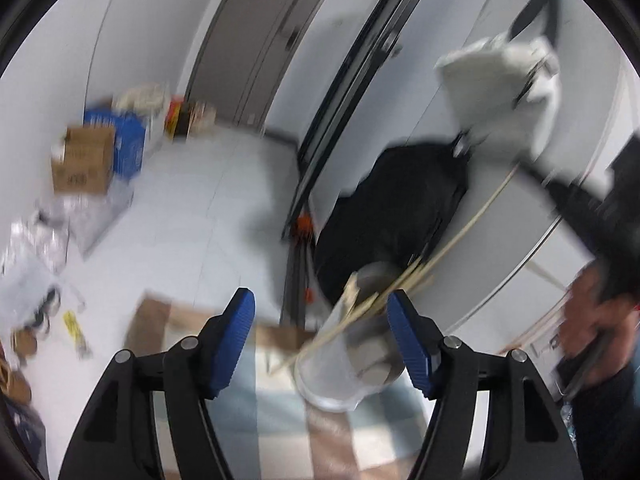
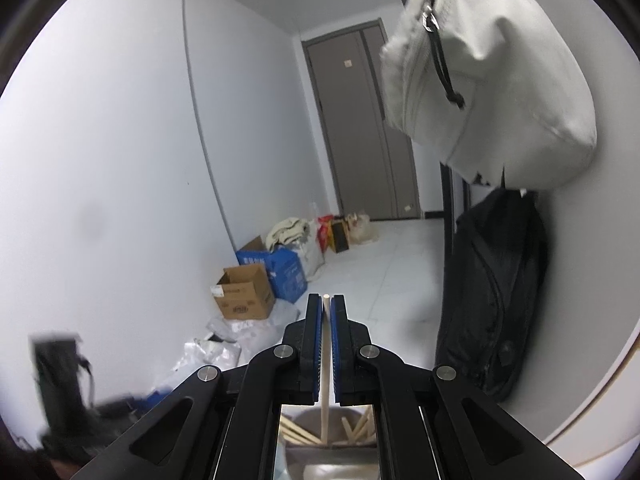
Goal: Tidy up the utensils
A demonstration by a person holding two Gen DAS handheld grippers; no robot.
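In the left wrist view my left gripper (image 1: 320, 296) is open, its blue pads (image 1: 240, 336) wide apart. A clear utensil holder (image 1: 352, 360) with several wooden chopsticks stands between them, close to the right pad and not pressed. One long chopstick (image 1: 460, 236) slants from the holder up to the right. In the right wrist view my right gripper (image 2: 326, 300) is shut on a pale wooden chopstick (image 2: 326, 344) that runs down into the holder (image 2: 328, 436) below. A hand (image 1: 592, 316) shows at the right edge.
A white bag (image 2: 492, 80) hangs on the right wall above a black bag (image 2: 492, 288). Cardboard and blue boxes (image 2: 256, 284) and plastic bags line the left wall on the tiled floor. A checked cloth (image 1: 256, 420) lies under the holder. A grey door (image 2: 360, 120) is at the back.
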